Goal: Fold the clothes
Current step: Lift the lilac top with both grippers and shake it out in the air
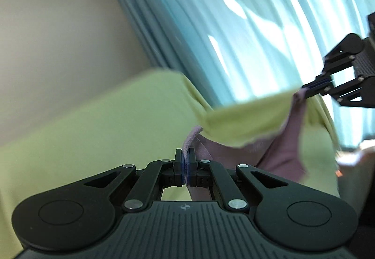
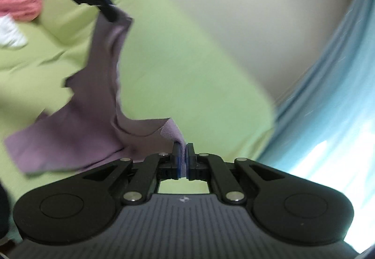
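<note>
Two tools clenched | my left tool (image 1: 185,160) pinches mauve garment (image 2: 77,127) edge, lower centre | my right tool (image 2: 183,156) pinches another edge | green bed (image 2: 187,60) behind

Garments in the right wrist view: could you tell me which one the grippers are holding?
The purple garment; the pink and white ones lie untouched.

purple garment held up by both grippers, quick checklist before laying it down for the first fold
1. Left gripper shut on purple garment edge: ok.
2. Right gripper shut on another corner: ok.
3. Garment spread flat between grippers: not ok, it sags and twists.
4. Green bed sheet below bare where it would land: ok.
5. Pink clothes lie apart from the garment: ok.
6. Which garment part each gripper holds: cannot tell.
</note>
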Action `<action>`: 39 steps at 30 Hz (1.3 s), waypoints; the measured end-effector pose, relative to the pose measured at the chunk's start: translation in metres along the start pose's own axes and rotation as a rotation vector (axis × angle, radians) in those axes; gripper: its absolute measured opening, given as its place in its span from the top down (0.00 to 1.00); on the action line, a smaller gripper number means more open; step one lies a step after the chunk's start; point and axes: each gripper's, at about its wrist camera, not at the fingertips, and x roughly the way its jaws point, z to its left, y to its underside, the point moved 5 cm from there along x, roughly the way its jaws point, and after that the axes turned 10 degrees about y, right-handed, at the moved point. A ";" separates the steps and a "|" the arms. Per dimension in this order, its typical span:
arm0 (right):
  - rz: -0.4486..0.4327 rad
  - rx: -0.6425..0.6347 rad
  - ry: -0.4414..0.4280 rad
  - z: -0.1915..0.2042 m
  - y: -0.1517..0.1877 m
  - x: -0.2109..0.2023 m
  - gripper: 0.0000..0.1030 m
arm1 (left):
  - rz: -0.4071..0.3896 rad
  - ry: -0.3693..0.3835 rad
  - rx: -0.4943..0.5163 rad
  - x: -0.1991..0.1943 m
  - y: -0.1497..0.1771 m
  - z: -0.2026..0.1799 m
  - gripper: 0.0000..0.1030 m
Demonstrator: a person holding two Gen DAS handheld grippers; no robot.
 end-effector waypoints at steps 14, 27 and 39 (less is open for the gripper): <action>-0.209 -0.053 0.270 -0.119 -0.113 -0.042 0.99 | -0.234 -0.189 0.095 -0.070 -0.145 0.035 0.99; 0.150 -0.047 0.016 -0.007 0.066 0.257 0.99 | 0.120 -0.076 -0.087 0.264 -0.003 0.091 0.99; 0.503 0.402 -0.136 0.073 0.220 0.348 0.82 | 0.345 0.037 -0.356 0.422 0.171 0.078 0.71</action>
